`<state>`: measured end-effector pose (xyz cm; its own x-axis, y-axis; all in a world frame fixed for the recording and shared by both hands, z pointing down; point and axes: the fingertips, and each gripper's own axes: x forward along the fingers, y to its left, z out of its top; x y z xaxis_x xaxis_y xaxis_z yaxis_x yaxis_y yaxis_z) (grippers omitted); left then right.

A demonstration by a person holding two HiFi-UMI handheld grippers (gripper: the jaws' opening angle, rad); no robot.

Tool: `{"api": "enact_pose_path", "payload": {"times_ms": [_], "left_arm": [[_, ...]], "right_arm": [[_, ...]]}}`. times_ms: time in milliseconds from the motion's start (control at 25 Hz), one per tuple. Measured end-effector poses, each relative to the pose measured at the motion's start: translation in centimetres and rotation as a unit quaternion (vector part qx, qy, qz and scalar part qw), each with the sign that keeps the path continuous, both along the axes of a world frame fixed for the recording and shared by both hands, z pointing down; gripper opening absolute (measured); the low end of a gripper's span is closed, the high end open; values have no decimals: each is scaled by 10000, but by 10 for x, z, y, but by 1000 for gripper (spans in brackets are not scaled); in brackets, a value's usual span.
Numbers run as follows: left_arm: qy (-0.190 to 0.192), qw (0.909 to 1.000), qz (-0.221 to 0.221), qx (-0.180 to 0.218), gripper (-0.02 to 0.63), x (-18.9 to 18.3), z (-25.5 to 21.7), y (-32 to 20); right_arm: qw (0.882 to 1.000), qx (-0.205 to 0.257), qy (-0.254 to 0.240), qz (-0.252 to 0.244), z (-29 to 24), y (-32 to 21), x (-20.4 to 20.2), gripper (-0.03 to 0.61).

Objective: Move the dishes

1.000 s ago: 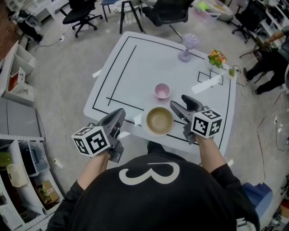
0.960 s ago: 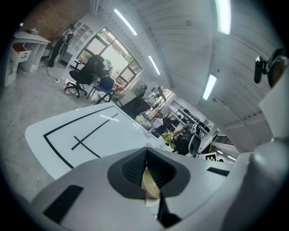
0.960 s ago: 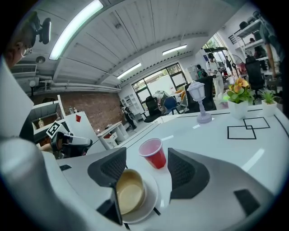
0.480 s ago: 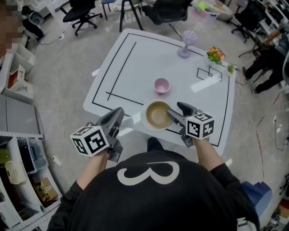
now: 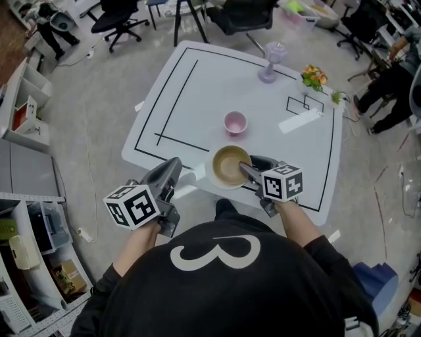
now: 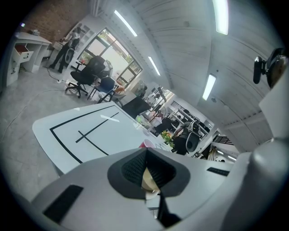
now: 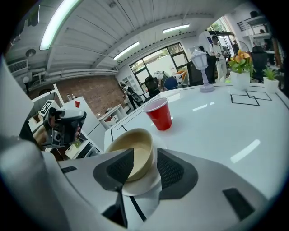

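Note:
A tan bowl [image 5: 229, 164] sits on a white plate [image 5: 212, 174] at the near edge of the white table [image 5: 197, 99]. My right gripper [image 5: 245, 167] is at the bowl's right side and is open. In the right gripper view the right gripper [image 7: 144, 155] straddles the rim of the bowl [image 7: 133, 151]. One jaw is inside, the other outside above the plate [image 7: 140, 188], with a thin gap still showing. A red cup [image 5: 235, 122] stands just behind. My left gripper [image 5: 173, 164] hovers off the table's front left edge, shut and empty.
A lilac goblet-shaped piece [image 5: 272, 62] and a small flower pot [image 5: 314, 77] stand at the table's far right. A white strip [image 5: 299, 121] lies right of the cup. Office chairs [image 5: 118, 20] ring the far side, shelves [image 5: 26, 99] stand left, and a person [image 5: 395, 85] is at the right.
My right gripper has moved left onto the bowl, from beside it to straddling its right rim. The left gripper, bowl, plate and cup have stayed put.

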<state>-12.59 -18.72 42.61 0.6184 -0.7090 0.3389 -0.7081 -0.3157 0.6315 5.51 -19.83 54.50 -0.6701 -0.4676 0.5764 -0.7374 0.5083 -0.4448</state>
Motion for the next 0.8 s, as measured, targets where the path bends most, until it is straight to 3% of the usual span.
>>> {"api": "enact_pose_path", "payload": {"times_ms": [360, 800], "left_arm": [[40, 9999, 112, -102, 3, 11, 9, 1], [30, 9995, 265, -138, 3, 19, 11, 4]], "right_arm": [[9986, -269, -160, 419, 3, -8, 6, 35], [9983, -40, -239, 529, -20, -8, 18, 29]]}}
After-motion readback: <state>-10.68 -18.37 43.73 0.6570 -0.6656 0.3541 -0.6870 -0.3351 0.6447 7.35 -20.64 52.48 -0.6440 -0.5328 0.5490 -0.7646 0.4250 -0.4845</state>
